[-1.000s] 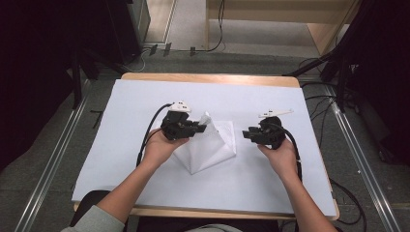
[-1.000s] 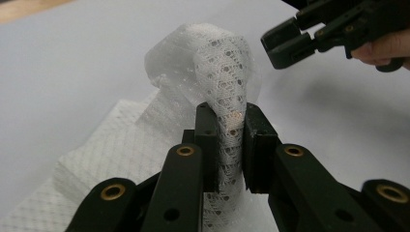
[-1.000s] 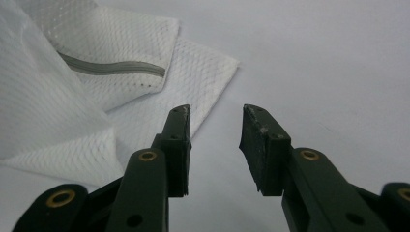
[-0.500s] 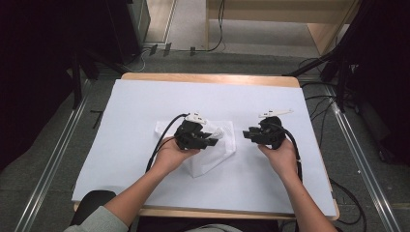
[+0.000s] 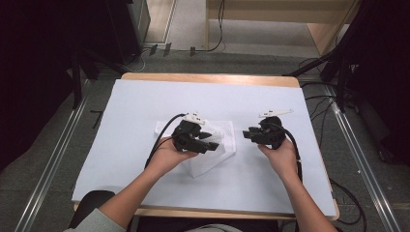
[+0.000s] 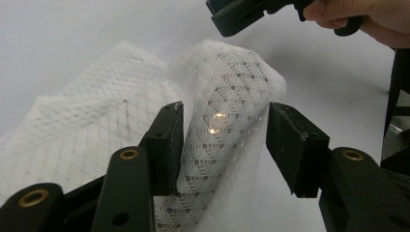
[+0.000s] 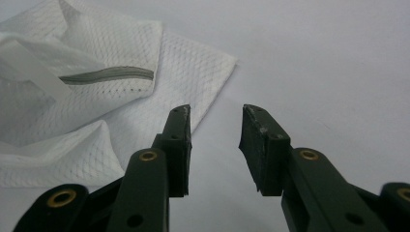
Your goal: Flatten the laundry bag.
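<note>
A white embossed paper towel (image 5: 226, 131) lies crumpled and partly folded on the white table cover (image 5: 145, 106). My left gripper (image 5: 212, 141) hovers over its middle. In the left gripper view a raised fold of the towel (image 6: 227, 82) stands between the jaws of that gripper (image 6: 225, 121). The fold leans on one pad while the other stands clear; these jaws have just been opening. My right gripper (image 5: 246, 134) waits just right of the towel, and it also shows as dark jaw tips (image 6: 237, 14). In the right gripper view it (image 7: 215, 113) is open over bare cover beside the towel's corner (image 7: 203, 67).
Wooden table edges (image 5: 208, 77) frame the cover. Black cables trail from both grippers toward the person. Metal rails (image 5: 53, 164) and floor cables run along both sides of the table. Bare cover spreads to the left and far side.
The left gripper carried a towel edge rightward across the sheet, folding it over, then spread its jaws. The towel now lies lower and more bunched. The right gripper has kept still.
</note>
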### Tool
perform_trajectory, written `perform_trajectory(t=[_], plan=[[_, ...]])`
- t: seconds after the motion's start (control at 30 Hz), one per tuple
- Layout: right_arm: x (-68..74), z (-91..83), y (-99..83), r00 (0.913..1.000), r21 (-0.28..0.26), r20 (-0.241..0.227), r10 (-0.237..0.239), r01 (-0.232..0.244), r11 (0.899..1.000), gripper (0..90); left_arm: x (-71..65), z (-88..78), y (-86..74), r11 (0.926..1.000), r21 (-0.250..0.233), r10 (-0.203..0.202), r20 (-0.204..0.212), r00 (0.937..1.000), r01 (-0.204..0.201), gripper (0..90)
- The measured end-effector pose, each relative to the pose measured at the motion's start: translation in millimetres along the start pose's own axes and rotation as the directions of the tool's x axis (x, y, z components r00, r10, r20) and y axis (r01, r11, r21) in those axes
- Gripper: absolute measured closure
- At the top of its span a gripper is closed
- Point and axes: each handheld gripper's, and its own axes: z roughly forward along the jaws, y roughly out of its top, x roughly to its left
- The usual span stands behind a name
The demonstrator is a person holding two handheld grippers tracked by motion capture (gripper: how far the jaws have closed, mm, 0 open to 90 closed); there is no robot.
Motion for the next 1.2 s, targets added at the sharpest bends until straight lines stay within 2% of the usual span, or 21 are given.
perform_trajectory(t=[0.17, 0.23, 0.3, 0.33, 0.4, 0.43, 0.53, 0.63, 0.7, 0.87, 0.9, 0.97, 1.03, 1.07, 1.13, 1.2], plan=[[1.2, 0.2, 0.3, 1.0000, 0.002, -0.005, -0.002, 0.002, 1.000, 66.3, 7.1, -13.8, 1.6, 0.9993, -0.030, -0.022, -0.001, 0.9998, 0.022, 43.4], [1.4, 0.8, 0.3, 1.0000, 0.005, -0.006, -0.001, 0.001, 1.000, 66.2, 8.4, -17.6, 1.8, 0.9991, -0.034, -0.027, 0.003, 0.9996, 0.027, 46.2], [1.5, 0.7, 0.6, 1.0000, 0.003, -0.007, -0.001, 0.001, 1.000, 66.2, 9.3, -21.5, 2.6, 0.9993, -0.031, -0.020, -0.017, 0.9997, 0.019, 46.7], [1.5, 0.5, 0.8, 1.0000, 0.000, -0.008, -0.001, 0.001, 1.000, 66.3, 10.9, -24.5, 2.6, 0.9995, -0.029, -0.016, -0.023, 0.9996, 0.016, 50.7], [1.5, -0.3, 1.2, 0.9999, -0.002, -0.010, -0.003, 0.003, 1.000, 67.6, 16.2, -29.3, 1.7, 0.9984, -0.041, -0.040, -0.024, 0.9989, 0.039, 51.8], [1.8, -0.7, 1.4, 0.9999, -0.003, -0.014, 0.002, -0.002, 1.000, 68.4, 19.5, -31.1, 0.8, 0.9980, -0.040, -0.050, -0.020, 0.9985, 0.050, 55.9], [3.5, -1.6, 2.8, 0.9995, -0.005, -0.030, 0.006, -0.006, 1.000, 70.2, 29.3, -34.7, -2.6, 0.9968, -0.031, -0.074, -0.033, 0.9967, 0.073, 60.4], [10.5, -2.0, 7.2, 0.9998, 0.011, -0.014, -0.015, 0.015, 1.000, 71.0, 38.1, -37.7, -6.7, 0.9954, -0.034, -0.091, -0.055, 0.9943, 0.090, 60.8], [17.0, -3.0, 13.6, 0.9990, 0.006, -0.041, -0.015, 0.015, 1.000, 70.9, 43.6, -41.2, -9.5, 0.9937, -0.042, -0.106, -0.063, 0.9923, 0.104, 60.6], [26.2, -3.6, 26.3, 0.9964, 0.001, -0.079, -0.031, 0.032, 1.000, 69.2, 58.1, -52.9, -19.8, 0.9887, -0.059, -0.143, -0.097, 0.9849, 0.138, 60.0], [30.9, -4.0, 33.6, 0.9940, -0.005, -0.096, -0.053, 0.053, 0.999, 69.0, 61.6, -55.3, -22.3, 0.9880, -0.061, -0.148, -0.108, 0.9830, 0.142, 59.3], [33.3, -4.5, 37.5, 0.9930, -0.006, -0.102, -0.060, 0.060, 0.998, 69.0, 67.9, -59.7, -27.2, 0.9847, -0.065, -0.168, -0.120, 0.9785, 0.161, 59.2], [39.2, -4.7, 48.5, 0.9893, -0.032, -0.118, -0.085, 0.082, 0.996, 67.5, 73.6, -62.6, -32.0, 0.9817, -0.069, -0.186, -0.137, 0.9731, 0.178, 58.7], [40.4, -4.4, 51.2, 0.9884, -0.034, -0.124, -0.088, 0.084, 0.996, 66.8, 79.5, -65.0, -36.9, 0.9794, -0.071, -0.198, -0.156, 0.9677, 0.189, 58.4], [42.9, -3.3, 55.3, 0.9870, -0.034, -0.131, -0.094, 0.090, 0.995, 66.1, 82.0, -65.8, -38.7, 0.9788, -0.069, -0.201, -0.155, 0.9671, 0.193, 58.2], [46.7, 0.1, 60.5, 0.9844, -0.034, -0.141, -0.105, 0.101, 0.994, 64.5, 89.9, -67.6, -44.0, 0.9748, -0.069, -0.221, -0.172, 0.9600, 0.212, 57.9]])
